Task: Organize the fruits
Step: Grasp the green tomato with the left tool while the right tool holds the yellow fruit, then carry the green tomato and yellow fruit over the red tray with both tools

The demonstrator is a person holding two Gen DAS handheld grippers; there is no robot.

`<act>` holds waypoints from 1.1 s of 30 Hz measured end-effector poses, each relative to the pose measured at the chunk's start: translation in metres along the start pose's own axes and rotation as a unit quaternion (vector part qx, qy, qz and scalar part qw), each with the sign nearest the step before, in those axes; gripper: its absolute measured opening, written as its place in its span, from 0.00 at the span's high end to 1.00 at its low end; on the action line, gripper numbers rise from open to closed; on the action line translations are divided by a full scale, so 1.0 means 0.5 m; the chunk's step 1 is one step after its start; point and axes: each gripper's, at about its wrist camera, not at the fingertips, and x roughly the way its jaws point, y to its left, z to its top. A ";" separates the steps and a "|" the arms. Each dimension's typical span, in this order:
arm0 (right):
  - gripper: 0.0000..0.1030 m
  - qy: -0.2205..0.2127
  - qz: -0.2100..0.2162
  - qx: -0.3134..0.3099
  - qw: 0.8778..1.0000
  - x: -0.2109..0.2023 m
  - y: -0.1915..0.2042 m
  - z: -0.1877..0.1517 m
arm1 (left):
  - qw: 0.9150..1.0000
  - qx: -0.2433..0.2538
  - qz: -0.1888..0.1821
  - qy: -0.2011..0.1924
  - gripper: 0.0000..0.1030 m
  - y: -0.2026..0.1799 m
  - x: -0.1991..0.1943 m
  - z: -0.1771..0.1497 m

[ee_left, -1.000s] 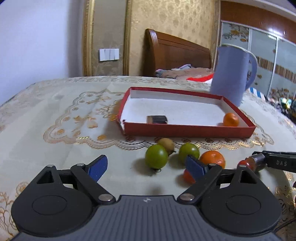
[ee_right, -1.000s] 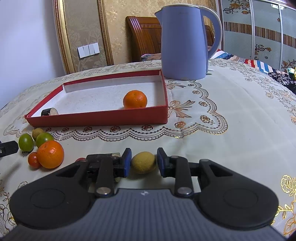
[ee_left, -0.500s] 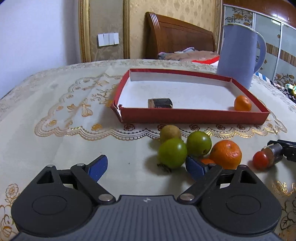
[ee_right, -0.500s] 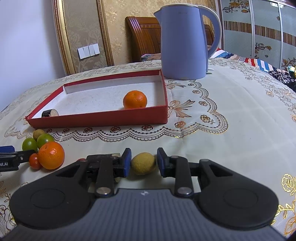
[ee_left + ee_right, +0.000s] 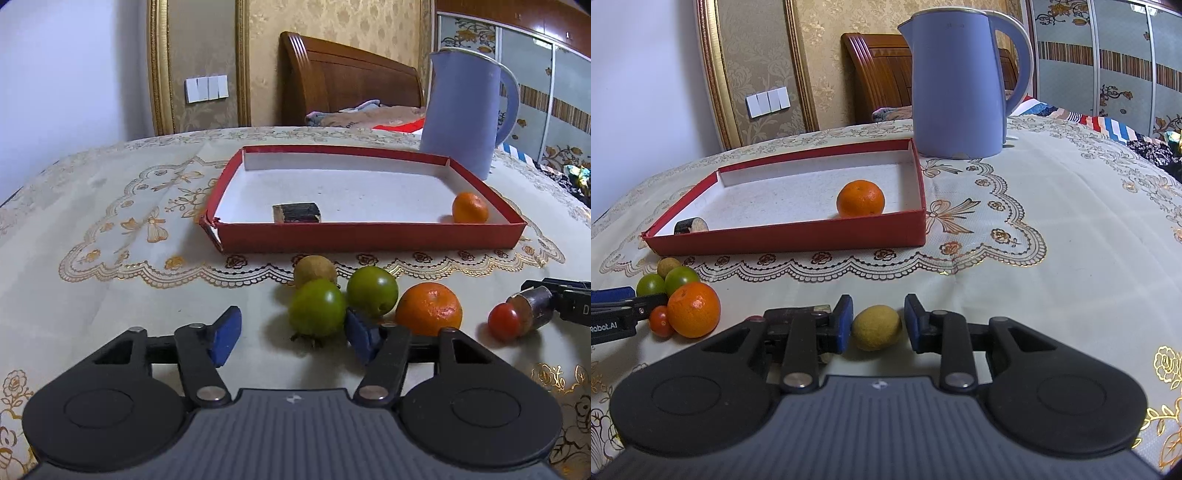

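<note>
Right wrist: tool (image 5: 878,326) grips yellow fruit (image 5: 876,327).

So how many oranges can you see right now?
2. One orange sits inside the red box, near its right wall. The other orange lies on the tablecloth in front of the box, beside the green fruits. None seems hidden, though the grippers block part of the table.

Orange (image 5: 860,198) in red box (image 5: 786,240); fruits (image 5: 373,290) outside.
</note>
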 end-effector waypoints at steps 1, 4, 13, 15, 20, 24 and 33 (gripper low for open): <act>0.72 0.000 0.000 -0.001 1.000 0.000 0.000 0.000 | 1.000 0.002 -0.003 -0.001 0.49 -0.002 -0.002 -0.001; 0.72 0.000 -0.001 -0.001 1.000 0.000 -0.001 0.000 | 1.000 0.009 -0.022 0.001 0.64 -0.006 -0.004 -0.003; 0.72 0.000 -0.002 -0.002 1.000 -0.001 -0.002 0.000 | 1.000 0.006 -0.030 -0.003 0.68 -0.003 -0.007 -0.005; 0.72 0.000 -0.001 -0.002 1.000 -0.001 -0.001 0.000 | 1.000 0.006 -0.030 -0.004 0.68 -0.003 -0.007 -0.005; 0.72 0.000 0.000 -0.001 1.000 -0.002 -0.002 0.000 | 1.000 0.001 -0.031 -0.004 0.68 0.000 -0.007 -0.006; 0.72 -0.001 -0.002 -0.003 1.000 -0.002 -0.001 0.001 | 1.000 0.002 -0.029 -0.005 0.68 -0.001 -0.008 -0.007; 0.72 -0.015 -0.010 -0.013 1.000 -0.015 0.005 0.000 | 1.000 0.002 -0.030 -0.005 0.68 0.001 -0.007 -0.007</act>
